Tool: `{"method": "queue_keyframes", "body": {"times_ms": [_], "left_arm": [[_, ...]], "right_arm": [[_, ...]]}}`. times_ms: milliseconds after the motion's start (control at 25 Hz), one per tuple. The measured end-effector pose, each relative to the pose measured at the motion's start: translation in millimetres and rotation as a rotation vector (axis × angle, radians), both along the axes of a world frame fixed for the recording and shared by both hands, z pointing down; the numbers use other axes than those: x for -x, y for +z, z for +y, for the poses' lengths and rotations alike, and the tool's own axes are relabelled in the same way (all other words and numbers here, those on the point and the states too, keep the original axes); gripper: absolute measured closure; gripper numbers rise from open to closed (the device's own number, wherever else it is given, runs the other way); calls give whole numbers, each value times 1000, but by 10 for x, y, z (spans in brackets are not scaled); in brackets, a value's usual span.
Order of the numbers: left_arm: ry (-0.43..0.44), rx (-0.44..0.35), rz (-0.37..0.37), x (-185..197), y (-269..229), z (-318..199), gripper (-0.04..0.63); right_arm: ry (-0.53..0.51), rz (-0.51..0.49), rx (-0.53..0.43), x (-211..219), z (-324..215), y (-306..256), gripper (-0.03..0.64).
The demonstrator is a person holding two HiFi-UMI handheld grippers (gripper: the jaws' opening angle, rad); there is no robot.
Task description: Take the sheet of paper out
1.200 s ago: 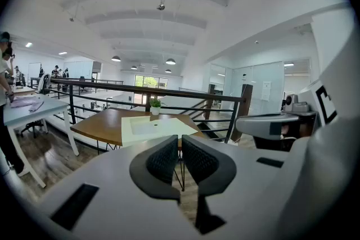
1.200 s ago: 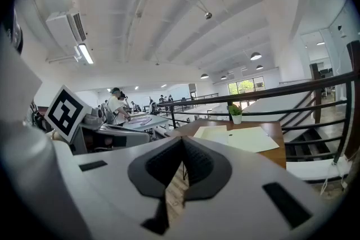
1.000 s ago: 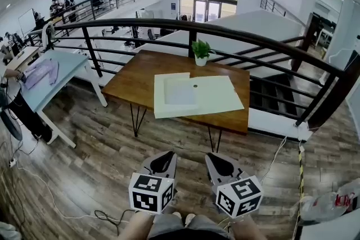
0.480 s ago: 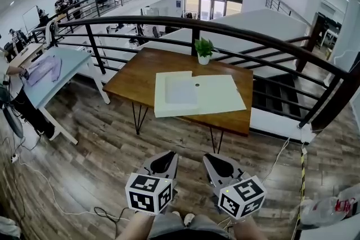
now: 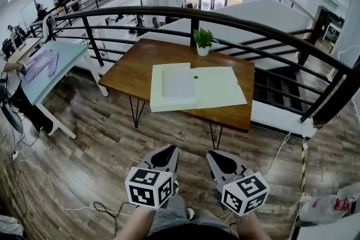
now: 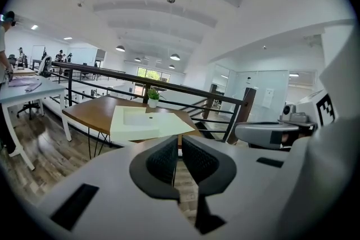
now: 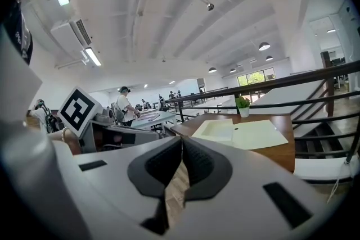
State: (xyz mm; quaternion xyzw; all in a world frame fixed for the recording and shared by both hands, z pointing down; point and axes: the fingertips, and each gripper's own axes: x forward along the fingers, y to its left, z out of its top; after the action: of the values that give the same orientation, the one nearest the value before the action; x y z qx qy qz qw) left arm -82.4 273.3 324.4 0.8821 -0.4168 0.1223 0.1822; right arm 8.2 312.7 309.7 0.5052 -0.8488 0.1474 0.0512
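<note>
Head view. The left gripper [image 5: 163,155] and right gripper [image 5: 221,162] hang low over the wooden floor [image 5: 101,149], each with empty jaws pressed together (both gripper views show the same). The sheet of paper [image 5: 180,86] lies on the left half of a pale flat board [image 5: 222,90] on the wooden bench [image 5: 135,67], well apart from both grippers. A potted plant [image 5: 203,42] stands at the bench's far edge, with a dark railing [image 5: 264,31] behind it. A blue table [image 5: 56,70] stands to the left.
</note>
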Motion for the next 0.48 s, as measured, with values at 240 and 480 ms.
{"method": "queue_keyframes", "body": {"times_ms": [240, 480], "left_arm": [[9, 10, -5, 22, 52, -447, 563], [28, 1, 12, 27, -1, -1189, 563]], "right_arm": [[-19, 62, 1, 87, -470, 72, 589], [-25, 50, -3, 188, -1199, 42, 589]]}}
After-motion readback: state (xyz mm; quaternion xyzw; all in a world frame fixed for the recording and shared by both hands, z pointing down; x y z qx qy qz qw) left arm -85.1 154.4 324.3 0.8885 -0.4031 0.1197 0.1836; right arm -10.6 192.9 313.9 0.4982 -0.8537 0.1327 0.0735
